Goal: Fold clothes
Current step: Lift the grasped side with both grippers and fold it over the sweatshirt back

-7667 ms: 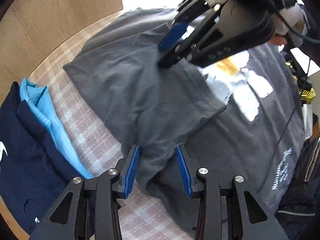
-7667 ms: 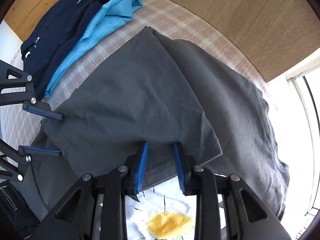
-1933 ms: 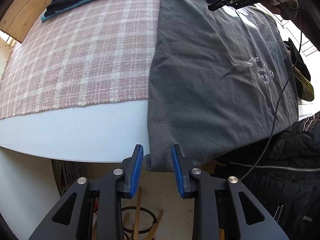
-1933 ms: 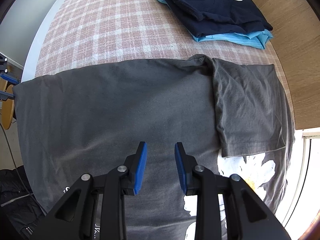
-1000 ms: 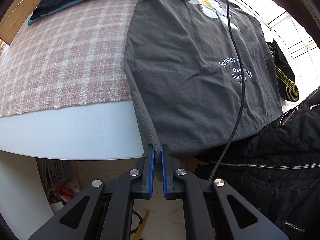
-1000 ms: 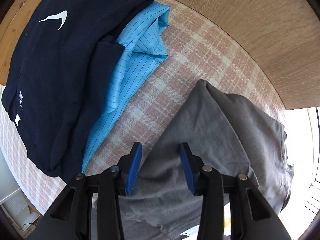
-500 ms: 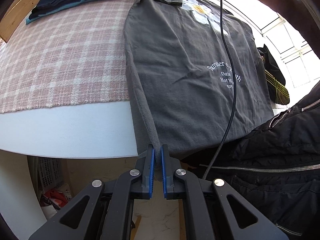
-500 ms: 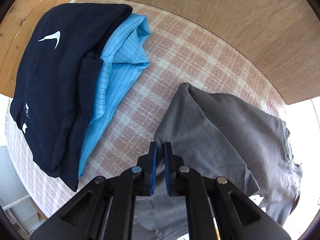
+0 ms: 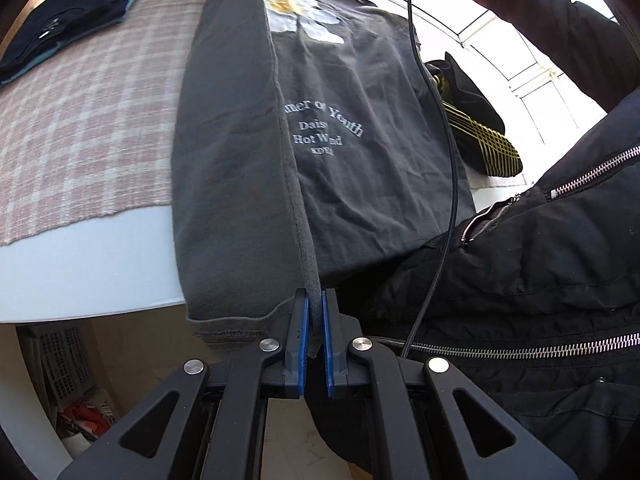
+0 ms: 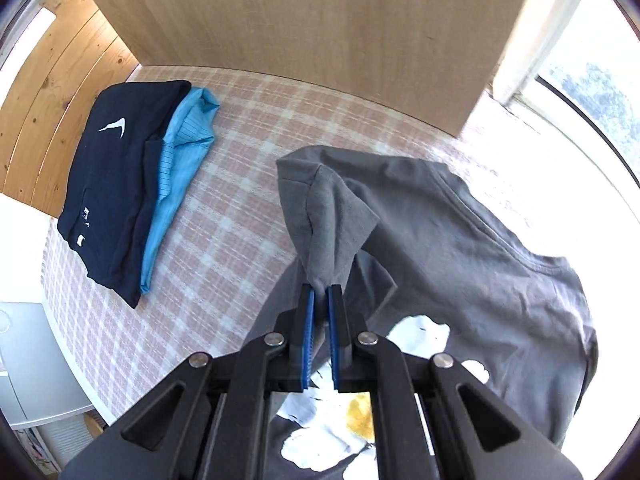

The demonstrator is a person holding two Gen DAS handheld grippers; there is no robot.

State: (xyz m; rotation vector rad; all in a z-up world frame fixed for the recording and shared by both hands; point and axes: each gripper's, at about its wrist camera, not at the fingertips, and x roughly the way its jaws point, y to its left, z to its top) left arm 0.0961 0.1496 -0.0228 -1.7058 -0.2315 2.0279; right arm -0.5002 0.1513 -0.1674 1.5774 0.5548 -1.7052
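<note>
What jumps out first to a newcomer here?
The grey T-shirt, its daisy print near the top, is pinched at both ends: the left tongs are shut on the hem corner hanging off the table's near edge, and the right tongs are shut on the bunched shoulder end. Next, the navy and light blue folded stack at the far left of the plaid cloth.

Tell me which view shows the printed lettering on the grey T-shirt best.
The left wrist view: the white lettering on the grey T-shirt faces the camera, partly covered by a fold. The right wrist view shows only the daisy print.
</note>
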